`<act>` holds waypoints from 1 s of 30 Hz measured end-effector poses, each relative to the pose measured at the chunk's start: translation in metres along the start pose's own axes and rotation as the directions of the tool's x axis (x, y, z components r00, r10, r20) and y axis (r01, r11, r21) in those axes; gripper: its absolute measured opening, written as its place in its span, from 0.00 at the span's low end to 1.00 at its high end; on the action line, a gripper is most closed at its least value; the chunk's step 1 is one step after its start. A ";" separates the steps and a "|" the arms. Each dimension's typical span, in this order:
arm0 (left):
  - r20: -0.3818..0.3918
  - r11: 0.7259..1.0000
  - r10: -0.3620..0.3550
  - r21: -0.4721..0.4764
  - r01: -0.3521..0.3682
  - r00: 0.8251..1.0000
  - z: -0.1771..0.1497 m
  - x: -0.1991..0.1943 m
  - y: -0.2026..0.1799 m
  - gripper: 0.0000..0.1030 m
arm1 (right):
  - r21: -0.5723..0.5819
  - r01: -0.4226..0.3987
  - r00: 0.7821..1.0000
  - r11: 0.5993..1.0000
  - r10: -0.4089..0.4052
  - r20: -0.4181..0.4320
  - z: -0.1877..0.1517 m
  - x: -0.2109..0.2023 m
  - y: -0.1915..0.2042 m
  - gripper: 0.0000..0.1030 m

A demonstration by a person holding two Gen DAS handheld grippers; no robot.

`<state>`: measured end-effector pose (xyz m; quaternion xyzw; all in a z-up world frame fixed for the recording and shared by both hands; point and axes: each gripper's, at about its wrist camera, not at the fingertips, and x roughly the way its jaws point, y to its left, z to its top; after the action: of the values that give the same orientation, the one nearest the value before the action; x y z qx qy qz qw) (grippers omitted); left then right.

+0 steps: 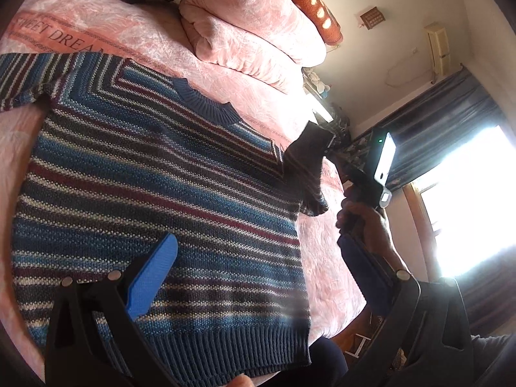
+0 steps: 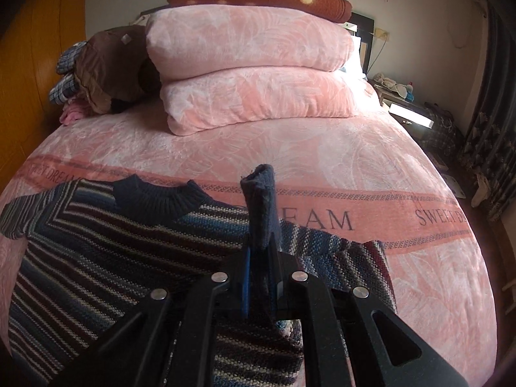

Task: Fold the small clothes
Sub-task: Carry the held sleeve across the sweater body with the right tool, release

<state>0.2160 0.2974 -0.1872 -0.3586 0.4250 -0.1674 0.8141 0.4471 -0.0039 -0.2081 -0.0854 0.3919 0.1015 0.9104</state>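
While the striped sweater (image 1: 154, 174) is spread flat on the pink bedspread (image 2: 290, 148), its sleeve cuff (image 2: 259, 203) is pinched and lifted above the sweater by the right gripper (image 2: 259, 285); the left gripper (image 1: 258, 274) is held agape over the sweater's hem.

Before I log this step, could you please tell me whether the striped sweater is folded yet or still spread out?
Mostly spread: the sweater lies flat on the bed, collar visible. Only one sleeve is lifted, pinched in the right gripper.
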 end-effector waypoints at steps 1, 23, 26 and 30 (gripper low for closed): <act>-0.006 1.000 -0.012 -0.004 0.012 1.000 0.006 0.008 0.002 0.98 | -0.014 -0.005 1.000 1.000 0.005 -0.021 -0.009 0.011 0.011 0.08; -0.334 0.925 -0.169 -0.378 0.033 0.927 0.074 0.302 0.018 0.97 | 0.572 -0.239 0.958 0.785 0.287 0.007 -0.156 0.004 -0.021 0.29; -0.340 0.942 -0.116 -0.335 -0.005 0.933 0.081 0.306 0.007 0.59 | 0.570 -0.262 0.952 0.779 0.306 0.020 -0.156 0.006 -0.016 0.29; -0.393 0.964 -0.020 -0.252 -0.087 0.919 0.091 0.313 -0.007 0.06 | 0.545 -0.290 0.948 0.787 0.315 0.050 -0.151 0.003 -0.007 0.29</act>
<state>0.4721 0.1518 -0.3264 -0.4160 0.6038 -0.1636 0.6600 0.3459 -0.0460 -0.3118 0.2389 0.4325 0.1284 0.8598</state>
